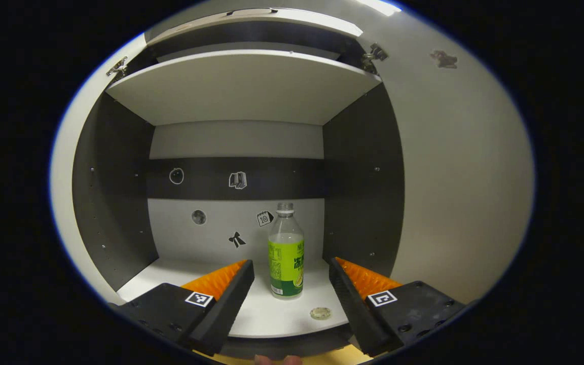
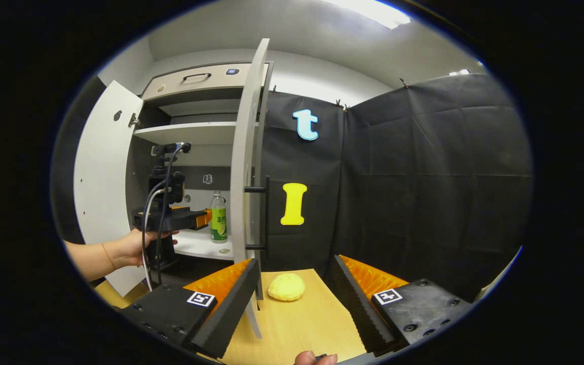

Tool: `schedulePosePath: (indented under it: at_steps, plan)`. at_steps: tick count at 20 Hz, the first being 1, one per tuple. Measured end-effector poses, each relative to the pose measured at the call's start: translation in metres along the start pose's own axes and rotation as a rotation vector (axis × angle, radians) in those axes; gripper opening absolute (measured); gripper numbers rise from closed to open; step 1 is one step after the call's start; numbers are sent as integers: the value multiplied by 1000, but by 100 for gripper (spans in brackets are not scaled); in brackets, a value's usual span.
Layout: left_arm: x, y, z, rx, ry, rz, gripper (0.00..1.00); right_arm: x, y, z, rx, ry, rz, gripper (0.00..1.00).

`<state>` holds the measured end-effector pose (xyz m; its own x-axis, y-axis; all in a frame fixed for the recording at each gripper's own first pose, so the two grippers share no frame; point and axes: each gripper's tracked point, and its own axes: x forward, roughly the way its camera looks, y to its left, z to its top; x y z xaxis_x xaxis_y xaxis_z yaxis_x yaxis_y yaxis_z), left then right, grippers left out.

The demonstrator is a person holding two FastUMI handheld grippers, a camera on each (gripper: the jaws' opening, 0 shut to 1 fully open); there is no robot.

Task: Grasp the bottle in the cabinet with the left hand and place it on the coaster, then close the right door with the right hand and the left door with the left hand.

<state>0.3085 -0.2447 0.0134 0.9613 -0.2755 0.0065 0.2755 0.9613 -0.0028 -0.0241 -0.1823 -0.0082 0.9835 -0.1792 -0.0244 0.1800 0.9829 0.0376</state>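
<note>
Clear bottle [image 1: 285,252] with bright green label and pale cap, cabinet [image 1: 236,137] with white shelves, dark grey side walls and a dark band across its pale back, white doors [image 2: 100,177], light wood table [image 2: 302,319], yellow bun-shaped thing [image 2: 286,287]

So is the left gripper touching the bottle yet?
Apart. In the left gripper view the left gripper is open, and the bottle stands upright on the cabinet floor between the fingers, with bare floor showing on both sides.
</note>
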Motion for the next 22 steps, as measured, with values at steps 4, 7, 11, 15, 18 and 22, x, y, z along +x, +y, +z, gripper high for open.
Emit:
schedulePosePath:
  at_steps: [4,7,11,15,18,22]
  plan:
    - [41,2,-9,47,16,26,95,9,-21,-3,-4,1,-28,97]
    - [64,0,-9,55,15,41,95,15,-35,-2,8,-4,-44,97]
    - [91,2,-4,41,10,77,96,23,-48,-5,9,4,-56,97]
    - [105,-2,-7,35,29,91,95,23,-56,-7,-11,0,-62,97]
    - [107,2,-14,34,46,108,93,21,-60,-5,-11,-5,-64,97]
    - [104,8,-14,0,46,99,80,16,-63,-6,-6,-3,-71,97]
